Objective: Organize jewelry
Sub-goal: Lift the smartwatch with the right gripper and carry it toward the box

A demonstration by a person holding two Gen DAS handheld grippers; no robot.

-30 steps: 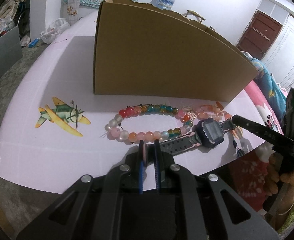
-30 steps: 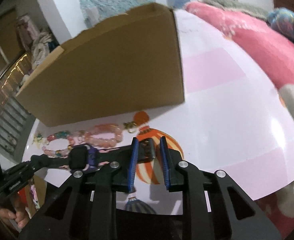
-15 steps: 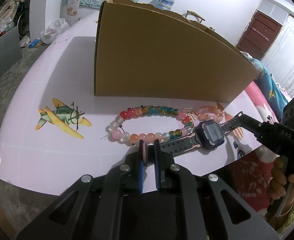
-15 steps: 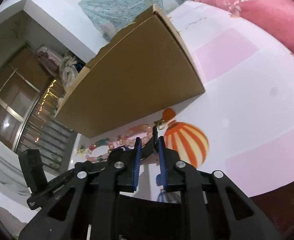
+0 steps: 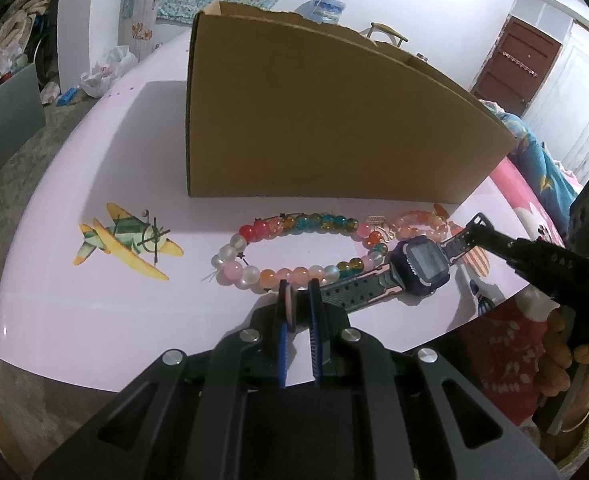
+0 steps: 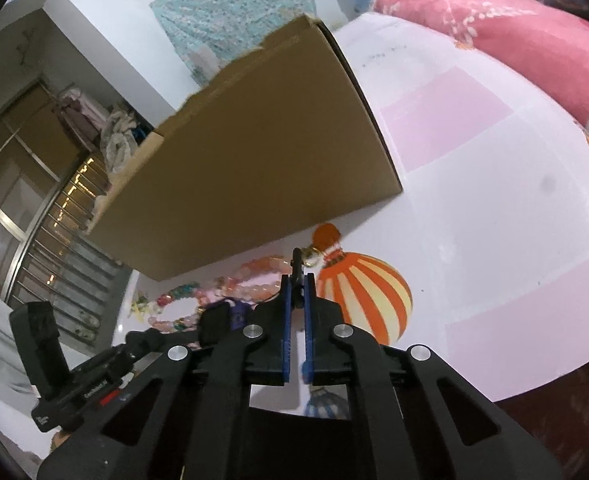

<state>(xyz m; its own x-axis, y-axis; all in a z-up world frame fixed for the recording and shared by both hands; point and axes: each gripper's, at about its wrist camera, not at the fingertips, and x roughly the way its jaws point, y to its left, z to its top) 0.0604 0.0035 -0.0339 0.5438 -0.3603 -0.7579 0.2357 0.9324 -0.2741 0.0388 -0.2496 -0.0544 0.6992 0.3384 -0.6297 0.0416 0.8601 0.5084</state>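
The dark purple strap watch [image 5: 422, 266] is clamped at its buckle end by the right hand-held gripper [image 6: 297, 280]; the left hand-held gripper [image 5: 298, 292] is nearly shut, empty. A tall brown cardboard box [image 5: 318, 120] stands behind the multicoloured bead bracelet [image 5: 294, 246] on the glossy pink table [image 5: 94, 300].

A cardboard box [image 5: 326, 120] stands on the table [image 5: 94, 304], back from its near edge. Before the box lies a beaded bracelet [image 5: 290, 248], and right of it a smaller bracelet [image 5: 422, 222]. A watch [image 5: 422, 266] lies just before both, toward the table's right edge.
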